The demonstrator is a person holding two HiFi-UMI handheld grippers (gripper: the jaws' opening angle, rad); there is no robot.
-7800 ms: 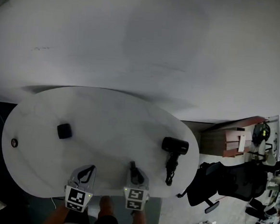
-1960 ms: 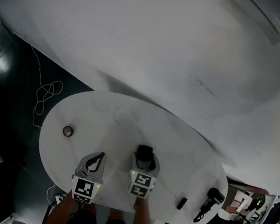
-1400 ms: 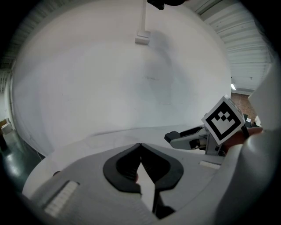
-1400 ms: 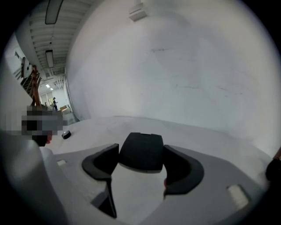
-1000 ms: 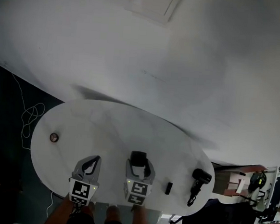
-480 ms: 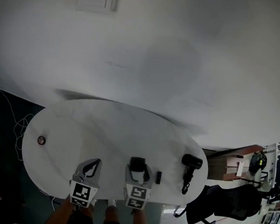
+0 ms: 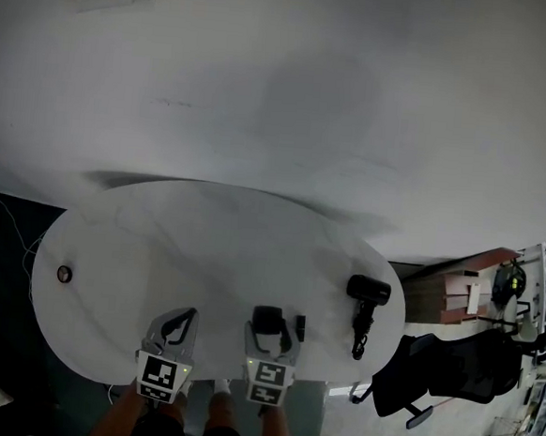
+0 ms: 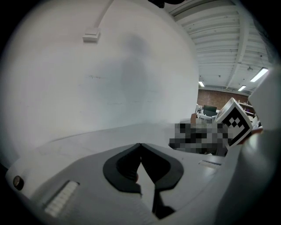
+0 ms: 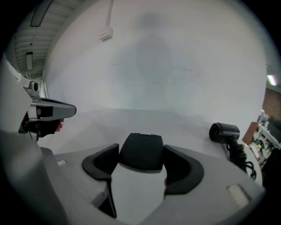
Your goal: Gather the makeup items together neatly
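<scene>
My right gripper (image 7: 267, 329) (image 9: 141, 159) is shut on a black square compact (image 7: 266, 318) (image 9: 142, 152), held just above the white oval table (image 7: 205, 245) near its front edge. A small black tube (image 7: 299, 327) lies on the table just right of that gripper. My left gripper (image 7: 178, 326) (image 8: 140, 154) is shut with nothing between its jaws, to the left of the right one. A small round item (image 7: 63, 274) (image 8: 17, 180) sits near the table's far left edge.
A black hair dryer (image 7: 364, 300) (image 9: 225, 132) with its cord lies at the table's right end. Beyond the table on the right stand a black office chair (image 7: 431, 366) and a wooden cabinet (image 7: 461, 284). Dark floor shows at the left.
The compact, which lay on the table's left part, is now in my right gripper. The head view has swung right over the last seconds; the small black tube now lies close to the right gripper.
</scene>
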